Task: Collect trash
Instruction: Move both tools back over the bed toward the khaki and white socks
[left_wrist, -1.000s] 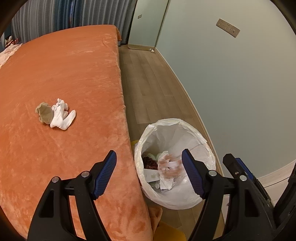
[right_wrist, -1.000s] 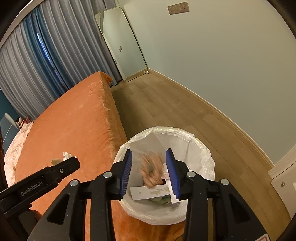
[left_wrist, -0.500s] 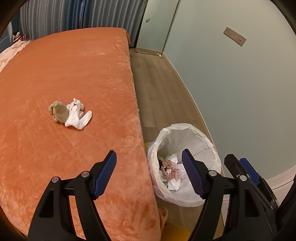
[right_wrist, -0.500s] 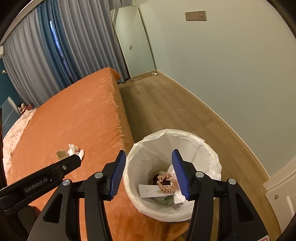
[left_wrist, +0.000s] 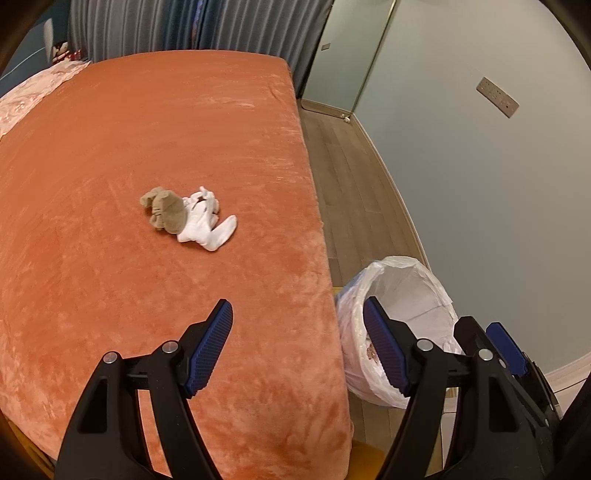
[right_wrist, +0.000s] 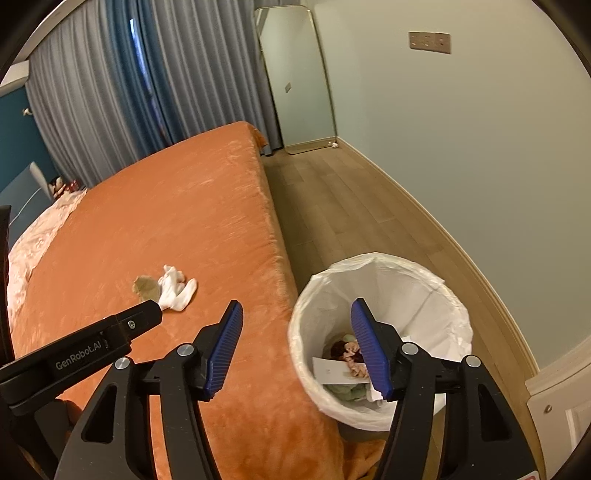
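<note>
A white crumpled sock (left_wrist: 205, 221) and a tan crumpled piece (left_wrist: 164, 212) lie together on the orange bed (left_wrist: 110, 147); they also show in the right wrist view, the white sock (right_wrist: 175, 288) and the tan piece (right_wrist: 146, 288). A bin with a white liner (right_wrist: 436, 295) stands on the floor beside the bed, holding a pink scrunchie (right_wrist: 352, 360), a white card (right_wrist: 328, 371) and other scraps. My left gripper (left_wrist: 297, 345) is open and empty over the bed's edge. My right gripper (right_wrist: 295, 345) is open and empty above the bed's edge and the bin's rim.
The bin (left_wrist: 424, 291) sits in a narrow strip of wooden floor (right_wrist: 351, 206) between bed and pale wall. A tall mirror (right_wrist: 295, 77) leans at the far end by grey-blue curtains (right_wrist: 147, 81). A pink quilt (right_wrist: 37, 236) covers the bed's far left.
The right gripper opened and dropped the scrunchie into the bin. Both grippers have drawn back and swung left toward the bed, bringing the sock pile nearer the middle of the view.
</note>
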